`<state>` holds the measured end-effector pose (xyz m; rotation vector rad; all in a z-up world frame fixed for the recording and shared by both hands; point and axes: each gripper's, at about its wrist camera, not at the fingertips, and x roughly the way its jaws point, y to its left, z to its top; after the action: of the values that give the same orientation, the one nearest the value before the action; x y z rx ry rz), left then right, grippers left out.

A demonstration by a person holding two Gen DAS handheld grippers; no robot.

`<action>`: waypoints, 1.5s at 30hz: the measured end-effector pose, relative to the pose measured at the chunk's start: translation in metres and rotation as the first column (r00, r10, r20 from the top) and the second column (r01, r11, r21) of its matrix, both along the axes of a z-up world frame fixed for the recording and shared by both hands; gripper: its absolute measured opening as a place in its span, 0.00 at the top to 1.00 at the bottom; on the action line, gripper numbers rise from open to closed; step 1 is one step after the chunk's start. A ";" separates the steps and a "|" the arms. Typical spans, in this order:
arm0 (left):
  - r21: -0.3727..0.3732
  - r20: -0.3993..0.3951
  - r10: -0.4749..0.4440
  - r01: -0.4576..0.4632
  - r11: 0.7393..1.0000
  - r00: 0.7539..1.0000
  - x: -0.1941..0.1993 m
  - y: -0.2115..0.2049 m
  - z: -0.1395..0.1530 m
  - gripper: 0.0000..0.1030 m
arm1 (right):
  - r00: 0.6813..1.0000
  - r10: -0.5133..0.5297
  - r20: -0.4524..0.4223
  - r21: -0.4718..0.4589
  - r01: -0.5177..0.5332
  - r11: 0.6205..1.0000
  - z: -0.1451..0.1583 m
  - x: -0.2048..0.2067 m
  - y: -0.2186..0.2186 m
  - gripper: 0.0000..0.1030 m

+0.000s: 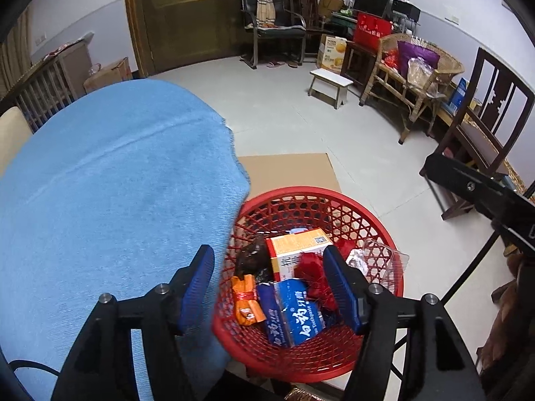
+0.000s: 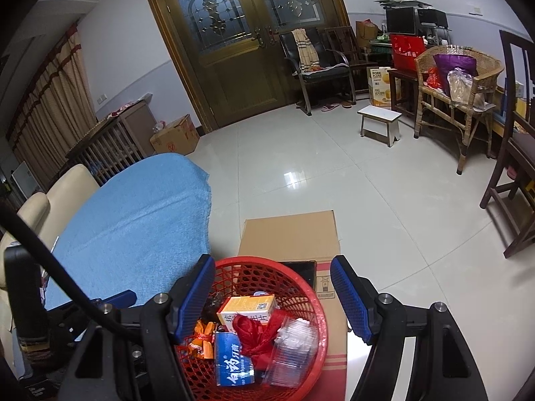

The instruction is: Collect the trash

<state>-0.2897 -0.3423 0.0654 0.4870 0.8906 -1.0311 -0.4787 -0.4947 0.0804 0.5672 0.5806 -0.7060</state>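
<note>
A red mesh basket (image 1: 394,280) stands beside the blue-covered table and holds trash: a blue toothpaste box (image 1: 297,314), an orange wrapper (image 1: 245,300), a white-and-orange carton (image 1: 297,247), red crumpled wrapping (image 1: 312,267), a dark lump and a clear plastic tray (image 1: 384,257). My left gripper (image 1: 267,257) hangs open above the basket with nothing between its blue pads. In the right wrist view the same basket (image 2: 311,287) sits on a cardboard box (image 2: 291,234). My right gripper (image 2: 272,267) stands open above it, holding nothing.
The table with the blue cloth (image 1: 110,183) lies left of the basket. On the tiled floor are a small white stool (image 2: 379,122), a wicker bench (image 2: 461,77), dark wooden chairs (image 2: 515,167) at the right and a black chair (image 2: 321,63) by the double door.
</note>
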 end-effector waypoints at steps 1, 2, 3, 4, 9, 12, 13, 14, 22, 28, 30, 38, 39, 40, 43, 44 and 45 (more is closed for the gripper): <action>-0.007 0.002 0.005 -0.005 1.000 1.000 0.002 0.003 0.002 0.32 | 1.000 0.003 0.001 -0.003 -0.003 1.000 0.001 0.003 0.003 0.27; -0.014 0.003 0.008 -0.008 1.000 1.000 0.004 0.007 0.004 0.31 | 1.000 0.007 0.001 -0.007 -0.007 1.000 0.003 0.006 0.005 0.27; -0.025 0.004 0.014 -0.014 1.000 1.000 0.008 0.014 0.008 0.31 | 1.000 0.009 0.002 -0.009 -0.009 1.000 0.005 0.008 0.007 0.27; -0.032 0.005 0.019 -0.019 0.999 1.000 0.010 0.018 0.009 0.31 | 1.000 0.011 0.003 -0.011 -0.011 1.000 0.006 0.011 0.010 0.27; -0.076 0.009 0.081 -0.080 0.994 0.997 0.028 0.047 0.022 0.24 | 1.000 0.009 -0.016 -0.042 -0.010 0.999 0.007 0.025 0.032 0.23; -0.108 0.001 0.120 -0.120 0.987 0.993 0.039 0.066 0.028 0.24 | 0.999 0.012 -0.051 -0.030 -0.013 0.999 -0.003 0.034 0.046 0.23; -0.118 -0.001 0.137 -0.136 0.984 0.991 0.042 0.073 0.030 0.24 | 0.998 0.009 -0.062 -0.023 -0.010 1.000 -0.006 0.035 0.051 0.23; -0.126 -0.005 0.149 -0.149 0.981 0.989 0.046 0.079 0.031 0.24 | 0.998 0.006 -0.070 -0.017 -0.007 1.000 -0.010 0.036 0.054 0.23; -0.173 -0.024 0.194 -0.195 0.966 0.981 0.062 0.109 0.034 0.17 | 0.990 -0.015 -0.142 0.003 0.015 1.000 -0.029 0.041 0.088 0.23; -0.193 -0.028 0.213 -0.214 0.958 0.977 0.068 0.122 0.036 0.15 | 0.985 -0.001 -0.173 0.018 0.004 1.000 -0.037 0.045 0.103 0.23; -0.196 -0.036 0.212 -0.215 0.957 0.977 0.070 0.123 0.035 0.15 | 0.984 0.006 -0.179 0.020 -0.003 1.000 -0.039 0.046 0.109 0.23; -0.186 -0.005 0.209 -0.206 0.961 0.978 0.065 0.120 0.035 0.15 | 0.982 0.017 -0.190 0.020 -0.014 1.000 -0.042 0.050 0.121 0.23; -0.186 -0.001 0.210 -0.206 0.961 0.978 0.065 0.120 0.036 0.15 | 0.982 0.018 -0.190 0.020 -0.014 1.000 -0.042 0.050 0.121 0.23; -0.186 0.000 0.210 -0.206 0.961 0.978 0.064 0.120 0.036 0.15 | 0.982 0.018 -0.190 0.020 -0.014 1.000 -0.043 0.050 0.122 0.23; -0.182 0.000 0.208 -0.204 0.962 0.978 0.063 0.119 0.035 0.14 | 0.982 0.015 -0.188 0.023 -0.011 1.000 -0.043 0.048 0.122 0.23; -0.178 0.002 0.205 -0.202 0.963 0.979 0.063 0.118 0.035 0.14 | 0.982 0.014 -0.187 0.025 -0.009 1.000 -0.044 0.048 0.121 0.23; -0.176 0.010 0.203 -0.198 0.964 0.979 0.061 0.118 0.034 0.14 | 0.982 0.012 -0.187 0.027 -0.007 1.000 -0.044 0.047 0.121 0.23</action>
<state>-0.2283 -0.2243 0.0996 0.2572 0.7985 -0.9041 -0.4314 -0.3740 0.0361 0.5249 0.7683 -0.7489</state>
